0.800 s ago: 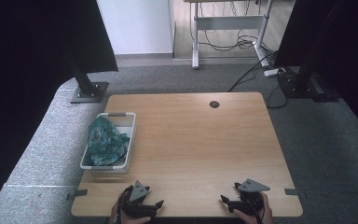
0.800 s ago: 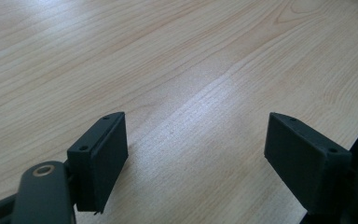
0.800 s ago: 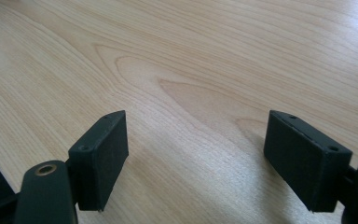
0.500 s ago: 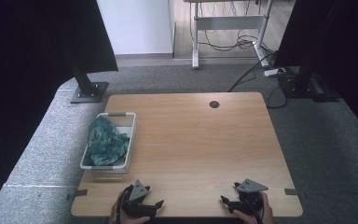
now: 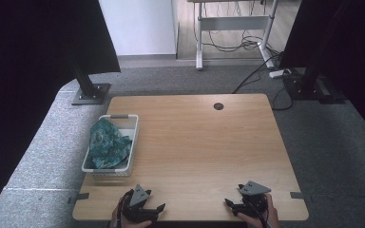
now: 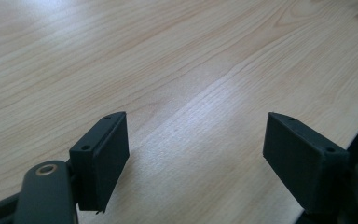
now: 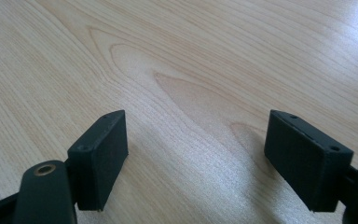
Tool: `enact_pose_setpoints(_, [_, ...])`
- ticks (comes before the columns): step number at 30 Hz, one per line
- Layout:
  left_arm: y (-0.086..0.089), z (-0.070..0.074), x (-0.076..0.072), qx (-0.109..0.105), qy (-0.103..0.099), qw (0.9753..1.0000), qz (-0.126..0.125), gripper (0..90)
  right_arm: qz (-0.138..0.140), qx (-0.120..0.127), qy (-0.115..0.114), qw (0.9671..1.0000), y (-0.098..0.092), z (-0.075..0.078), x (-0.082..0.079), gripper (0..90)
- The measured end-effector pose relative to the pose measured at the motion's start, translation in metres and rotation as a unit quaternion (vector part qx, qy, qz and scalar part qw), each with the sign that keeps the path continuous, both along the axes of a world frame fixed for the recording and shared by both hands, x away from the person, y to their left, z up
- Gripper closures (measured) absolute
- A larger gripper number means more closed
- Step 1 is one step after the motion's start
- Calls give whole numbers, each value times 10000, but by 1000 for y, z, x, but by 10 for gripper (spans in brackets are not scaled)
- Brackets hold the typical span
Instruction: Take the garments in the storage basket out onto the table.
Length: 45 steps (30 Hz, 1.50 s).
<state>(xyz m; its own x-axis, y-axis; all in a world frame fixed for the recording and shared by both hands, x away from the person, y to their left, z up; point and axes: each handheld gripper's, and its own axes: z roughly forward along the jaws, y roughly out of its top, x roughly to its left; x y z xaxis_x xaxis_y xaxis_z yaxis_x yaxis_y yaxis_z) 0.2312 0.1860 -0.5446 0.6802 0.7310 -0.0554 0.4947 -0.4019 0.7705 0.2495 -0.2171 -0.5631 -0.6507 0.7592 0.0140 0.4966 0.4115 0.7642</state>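
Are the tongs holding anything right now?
No. The left tongs and the right tongs are both open, with bare wooden table between their jaws. The green cloth lies in its white basket.

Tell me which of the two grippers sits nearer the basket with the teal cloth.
The left gripper, just below the white basket holding the teal cloth; the right gripper rests farther off.
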Motion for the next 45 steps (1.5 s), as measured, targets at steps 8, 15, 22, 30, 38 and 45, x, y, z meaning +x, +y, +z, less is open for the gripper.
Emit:
enact_pose_setpoints(8, [3, 3, 4, -53, -20, 9999, -85, 222, -3, -16, -4, 10000, 0, 0, 0, 211])
enact_pose_setpoints(15, [1, 5, 4, 32, -85, 9999, -60, 222, -1, -18, -10, 10000, 0, 0, 0, 210])
enact_pose_setpoints(22, [2, 8, 3, -133, -20, 9999, -33, 207, -32, -14, -9, 10000, 0, 0, -2, 209])
enact_pose_setpoints(30, [3, 21, 3, -33, -226, 9997, -31, 208, -30, -11, -20, 10000, 0, 0, -2, 208])
enact_pose_setpoints(38, [13, 26, 12, -97, -215, 9997, 26, 214, -78, -13, -30, 10000, 1, -1, -2, 206])
enact_pose_setpoints(45, [27, 30, 16, -229, -207, 9995, -15, 214, -85, -11, -35, 10000, 1, -1, -2, 206])
